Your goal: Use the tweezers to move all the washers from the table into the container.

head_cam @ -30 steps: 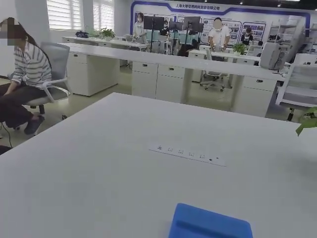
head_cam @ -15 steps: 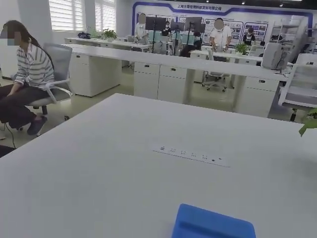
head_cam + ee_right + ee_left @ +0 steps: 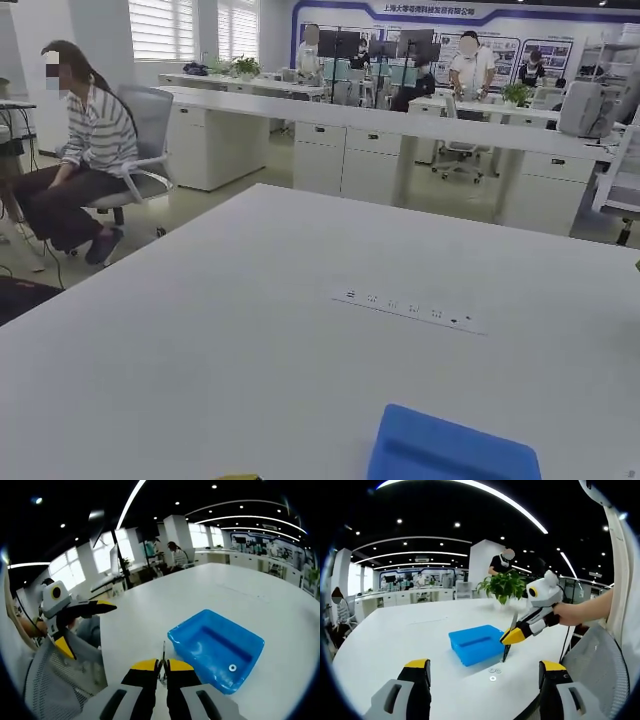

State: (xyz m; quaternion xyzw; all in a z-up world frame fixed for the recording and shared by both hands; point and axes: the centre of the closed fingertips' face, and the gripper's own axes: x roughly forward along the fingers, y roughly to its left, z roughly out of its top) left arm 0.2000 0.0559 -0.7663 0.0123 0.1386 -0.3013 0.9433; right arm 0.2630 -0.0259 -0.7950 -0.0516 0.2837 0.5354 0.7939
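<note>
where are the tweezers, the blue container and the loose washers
tweezers point(image 3: 505, 652), left gripper view, lower tip
blue container point(image 3: 474, 656), left gripper view, front wall
loose washers point(image 3: 493, 678), left gripper view, nearest washer

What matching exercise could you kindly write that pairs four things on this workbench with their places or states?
Things:
1. slim metal tweezers
2. loose silver metal washers
3. single metal washer
4. left gripper

Places or states:
A. jaws wide apart, holding nothing
B. inside the blue plastic container
C. on the white table, beside the container
D. clamped in the right gripper

Pairs: 1-D, 2-C, 3-B, 4-A.
</note>
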